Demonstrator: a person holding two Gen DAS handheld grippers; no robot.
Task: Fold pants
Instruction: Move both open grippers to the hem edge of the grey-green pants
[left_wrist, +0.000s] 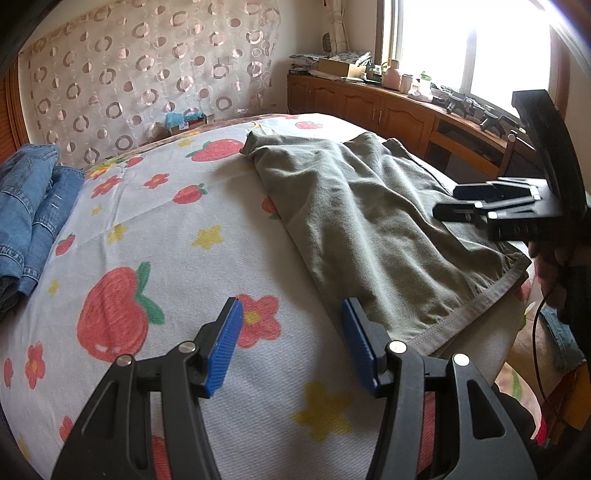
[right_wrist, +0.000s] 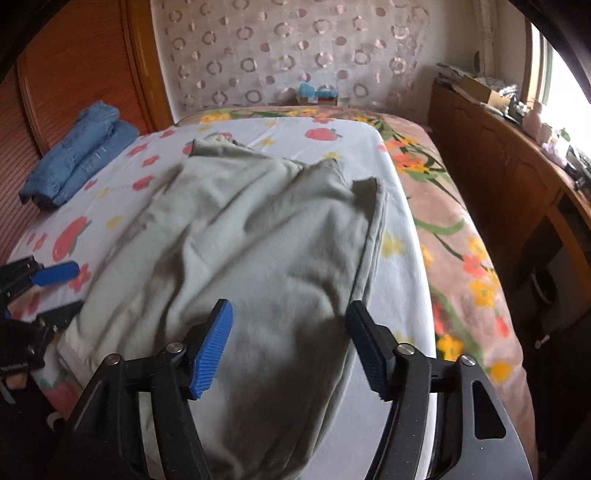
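Note:
Grey-green pants (left_wrist: 369, 218) lie spread on the bed, running from the near edge toward the headboard. They also show in the right wrist view (right_wrist: 258, 240), rumpled, one corner turned up at the far right. My left gripper (left_wrist: 291, 343) is open and empty, above the sheet just left of the pants' near hem. My right gripper (right_wrist: 288, 343) is open and empty, over the near part of the pants. It also shows in the left wrist view (left_wrist: 480, 206), above the pants' right side. The left gripper shows at the left edge of the right wrist view (right_wrist: 59, 288).
A strawberry-and-flower sheet (left_wrist: 166, 229) covers the bed. Folded blue jeans (left_wrist: 29, 206) lie at the bed's left side by the wooden headboard (right_wrist: 74, 74). A wooden cabinet (left_wrist: 388, 110) with clutter runs under the window at right. A floral blanket (right_wrist: 461, 240) lies right of the sheet.

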